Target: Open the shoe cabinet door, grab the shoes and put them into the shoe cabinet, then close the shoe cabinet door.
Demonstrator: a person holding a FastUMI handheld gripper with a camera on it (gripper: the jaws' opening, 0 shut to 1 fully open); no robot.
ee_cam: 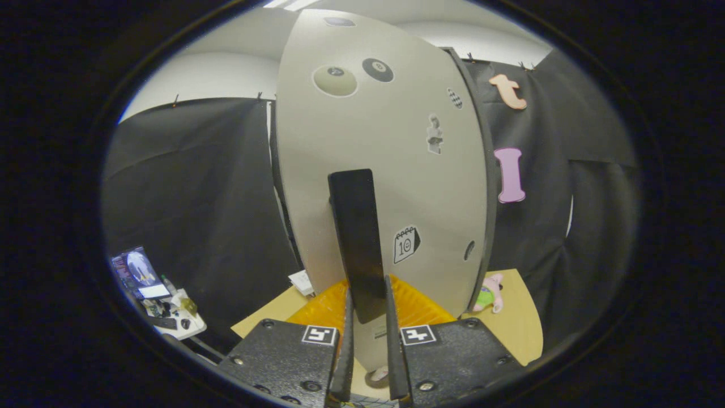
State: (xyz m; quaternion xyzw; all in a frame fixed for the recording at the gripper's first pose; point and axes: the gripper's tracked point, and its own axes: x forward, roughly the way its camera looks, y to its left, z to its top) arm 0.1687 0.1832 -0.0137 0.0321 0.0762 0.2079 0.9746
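Observation:
The shoe cabinet door (385,147) is a pale panel with several stickers, standing close in front of me and seen at an angle, with its dark edge on the right. A long black handle (354,226) runs down its face. My gripper (368,286) is shut on the handle's lower end, one finger on each side of it. A pink and green soft item (490,292), perhaps a shoe, lies on the wooden tabletop (518,323) to the right, beyond the door's edge. A small pinkish shape (378,374) shows low between the fingers; I cannot tell what it is.
An orange ribbed surface (422,309) lies just beyond the fingers at the door's foot. A small white box (301,281) sits left of the door. Farther left and lower stands a white side table (184,323) with a screen (137,271) and small items.

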